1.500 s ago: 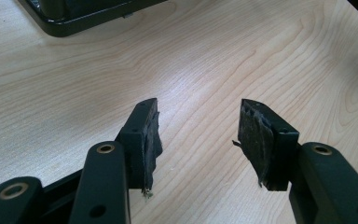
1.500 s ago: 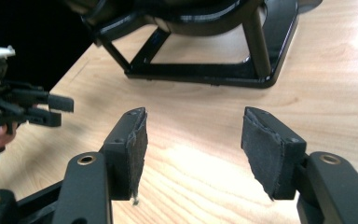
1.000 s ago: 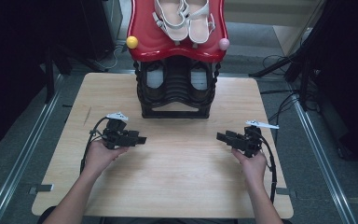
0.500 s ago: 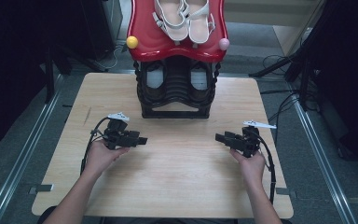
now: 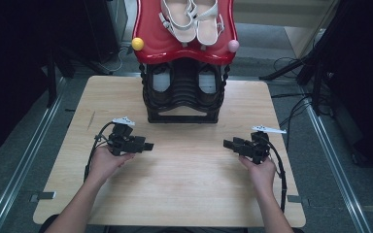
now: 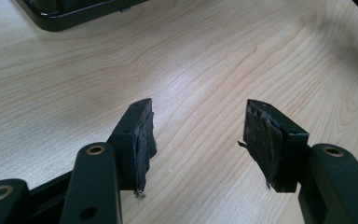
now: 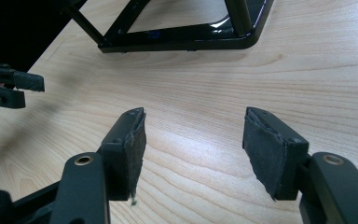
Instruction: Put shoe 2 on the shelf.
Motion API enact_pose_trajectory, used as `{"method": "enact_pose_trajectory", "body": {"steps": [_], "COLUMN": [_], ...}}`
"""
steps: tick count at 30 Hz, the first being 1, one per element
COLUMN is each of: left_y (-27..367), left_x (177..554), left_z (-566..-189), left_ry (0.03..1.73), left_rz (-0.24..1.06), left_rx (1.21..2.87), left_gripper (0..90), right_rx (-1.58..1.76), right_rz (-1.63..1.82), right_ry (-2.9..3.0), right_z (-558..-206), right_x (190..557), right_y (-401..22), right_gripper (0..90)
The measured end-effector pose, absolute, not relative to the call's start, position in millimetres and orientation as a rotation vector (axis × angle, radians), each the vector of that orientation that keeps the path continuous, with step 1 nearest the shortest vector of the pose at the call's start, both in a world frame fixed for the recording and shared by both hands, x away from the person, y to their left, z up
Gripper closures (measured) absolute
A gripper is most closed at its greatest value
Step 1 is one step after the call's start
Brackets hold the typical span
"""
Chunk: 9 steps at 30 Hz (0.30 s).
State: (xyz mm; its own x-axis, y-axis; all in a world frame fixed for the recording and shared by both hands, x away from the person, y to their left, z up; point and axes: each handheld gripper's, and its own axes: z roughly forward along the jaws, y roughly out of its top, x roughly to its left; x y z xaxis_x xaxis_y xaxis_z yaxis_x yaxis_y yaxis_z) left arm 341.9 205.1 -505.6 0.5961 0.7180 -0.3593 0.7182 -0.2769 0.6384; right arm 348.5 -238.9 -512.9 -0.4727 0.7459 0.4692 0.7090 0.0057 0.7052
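Note:
My left gripper (image 5: 148, 145) is held low over the left half of the wooden table (image 5: 175, 199), pointing right. In the left gripper view its jaws (image 6: 198, 140) stand wide apart over bare wood; they have just been opening, with nothing between them. My right gripper (image 5: 227, 143) hangs over the right half, pointing left at the other one. It is open (image 7: 193, 144) with nothing in it. The left gripper (image 7: 9, 88) appears at the left edge of the right gripper view.
A shoe rack (image 5: 183, 97) stands at the table's far middle: black lower tiers, a red top tier (image 5: 184, 48) carrying white sandals (image 5: 190, 19). A yellow ball (image 5: 137, 43) and a pink ball (image 5: 233, 45) cap its corners. Its base (image 7: 177, 37) lies ahead of the jaws.

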Motion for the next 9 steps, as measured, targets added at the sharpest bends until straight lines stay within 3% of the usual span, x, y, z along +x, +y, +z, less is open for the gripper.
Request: {"method": "enact_pose_trajectory", "body": {"steps": [6, 9], "left_y": [203.2, 197.4], "left_x": [342.7, 344.3], "left_z": [-508.3, -515.5], "left_ry": [1.14, 1.17], "left_rz": [-0.022, -0.041], "left_rx": [2.03, 2.045], "left_gripper": [41.5, 35.1], "right_rx": [1.588, 1.575], "right_rz": [1.501, 1.418], "right_ry": [2.2, 2.224], "right_z": [-512.7, -514.1], "right_x": [348.7, 349.0], "right_y": [-239.1, -236.2], "right_gripper": [39.5, 37.9]}}
